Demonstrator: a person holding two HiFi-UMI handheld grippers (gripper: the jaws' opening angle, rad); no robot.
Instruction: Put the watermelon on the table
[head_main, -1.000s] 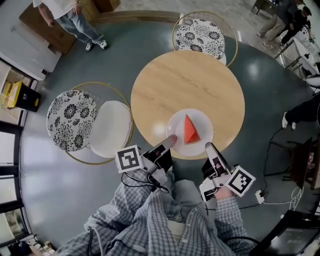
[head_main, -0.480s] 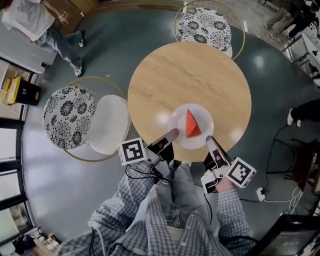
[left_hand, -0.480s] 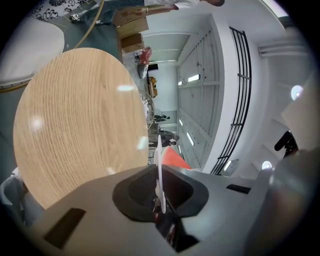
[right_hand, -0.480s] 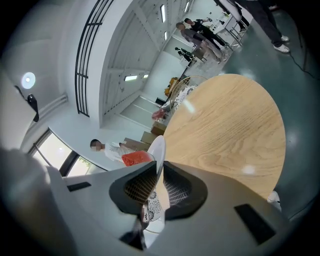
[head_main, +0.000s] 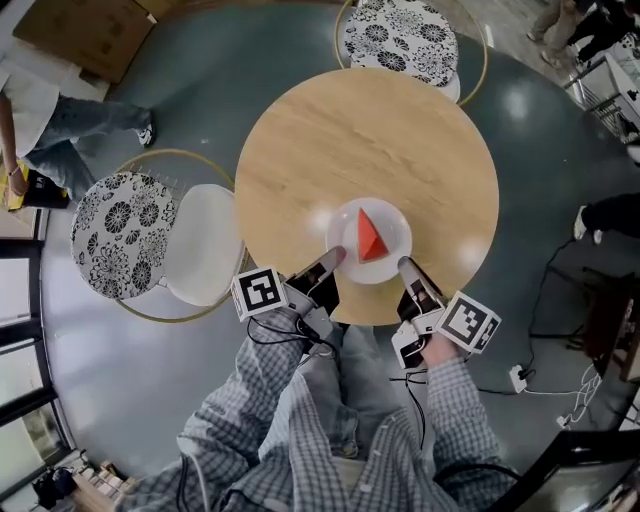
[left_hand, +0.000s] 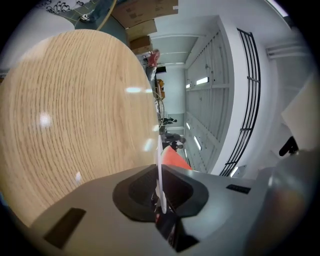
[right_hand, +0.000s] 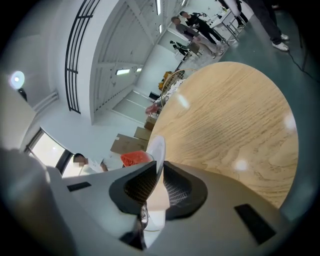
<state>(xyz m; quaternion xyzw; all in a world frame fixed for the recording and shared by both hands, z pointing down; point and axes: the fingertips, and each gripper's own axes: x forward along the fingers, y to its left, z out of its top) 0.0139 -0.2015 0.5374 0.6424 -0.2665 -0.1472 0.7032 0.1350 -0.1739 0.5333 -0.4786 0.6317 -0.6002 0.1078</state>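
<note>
The watermelon (head_main: 368, 236) is a red wedge, and it is sitting on a white plate (head_main: 343, 222) over the near edge of the round wooden tabletop (head_main: 360, 130). The left hand-held gripper (head_main: 335, 256) is pinching the plate's left rim tight, and the right hand-held gripper (head_main: 404, 266) is pinching the right rim the same way. So both are grasping the plate, not the fruit. I cannot tell if the plate is touching the wood yet. I think the job is looking nearly done. To do this step well, both sides should be going down together, slow and even, so the plate is lying flat and the wedge is not sliding or tipping over. The plate should be landing fully on the wood, not hanging over the edge — and the jaws should be letting go only once it is resting there.
</note>
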